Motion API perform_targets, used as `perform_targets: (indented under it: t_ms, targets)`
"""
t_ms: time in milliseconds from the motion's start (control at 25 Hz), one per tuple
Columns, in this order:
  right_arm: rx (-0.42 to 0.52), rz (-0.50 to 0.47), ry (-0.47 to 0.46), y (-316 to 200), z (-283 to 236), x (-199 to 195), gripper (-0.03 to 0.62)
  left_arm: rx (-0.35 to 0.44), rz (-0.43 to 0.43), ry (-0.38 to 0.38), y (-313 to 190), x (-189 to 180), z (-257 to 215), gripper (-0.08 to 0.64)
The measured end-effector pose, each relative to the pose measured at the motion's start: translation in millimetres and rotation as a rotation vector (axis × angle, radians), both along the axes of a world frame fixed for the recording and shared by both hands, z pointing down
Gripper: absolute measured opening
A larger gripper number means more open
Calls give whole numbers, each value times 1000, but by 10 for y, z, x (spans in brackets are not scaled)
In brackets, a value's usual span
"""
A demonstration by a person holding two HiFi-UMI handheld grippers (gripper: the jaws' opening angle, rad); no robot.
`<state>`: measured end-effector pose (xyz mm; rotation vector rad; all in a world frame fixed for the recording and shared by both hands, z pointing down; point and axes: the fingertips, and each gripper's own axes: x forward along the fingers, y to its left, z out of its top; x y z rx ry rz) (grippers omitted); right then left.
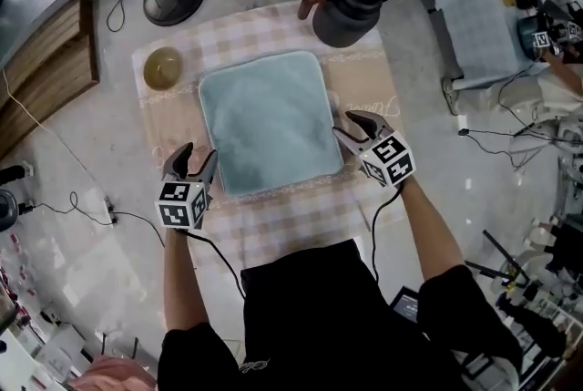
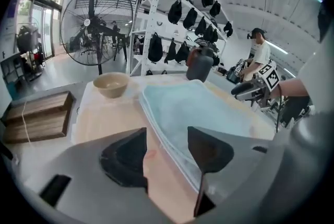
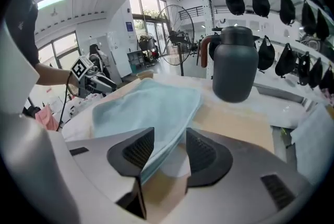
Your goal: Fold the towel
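**Towel.** The towel [image 1: 269,120] lies flat on a checked cloth [image 1: 273,216] in the middle of the table. It is roughly square. Stacked layers show along its edge in both gripper views, so I judge it already folded at least once.

**Left gripper.** The left gripper [image 1: 200,157] sits at the towel's near left corner. Its jaws are spread. In the left gripper view the towel's edge runs into the gap, closer to the right-hand jaw, and neither pad presses on it.

**Right gripper.** The right gripper [image 1: 346,125] sits at the right edge, close to the near right corner. Its jaws are also spread. The layered edge hangs between the ribbed pads without being pinched.

**Other items.** A jug [image 1: 348,11] stands just past the far right corner. A bowl [image 1: 163,67] sits near the far left corner.

**Risks**
- Partial grip: a jaw closing on the upper layers only would let the lower ones stay behind and the stack would open.
- Cloth caught: the left jaws are low over the cloth, and a pinch set too deep could lift it with the towel.
- Skewed fold: the two grippers sit at unlike points on their corners, so the edges may not meet.
- Collision: a fold carried away from the person ends near the jug and bowl — a high or long sweep could knock either.
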<state>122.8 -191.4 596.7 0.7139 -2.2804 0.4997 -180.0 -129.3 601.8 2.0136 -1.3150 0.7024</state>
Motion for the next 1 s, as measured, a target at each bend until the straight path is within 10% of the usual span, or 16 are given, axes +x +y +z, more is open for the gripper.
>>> perform_targets:
  t_ms: [1000]
  targets:
    - [-127, -48, 40, 1178, 356, 131, 198, -108, 212, 6, 1149, 703, 306, 229]
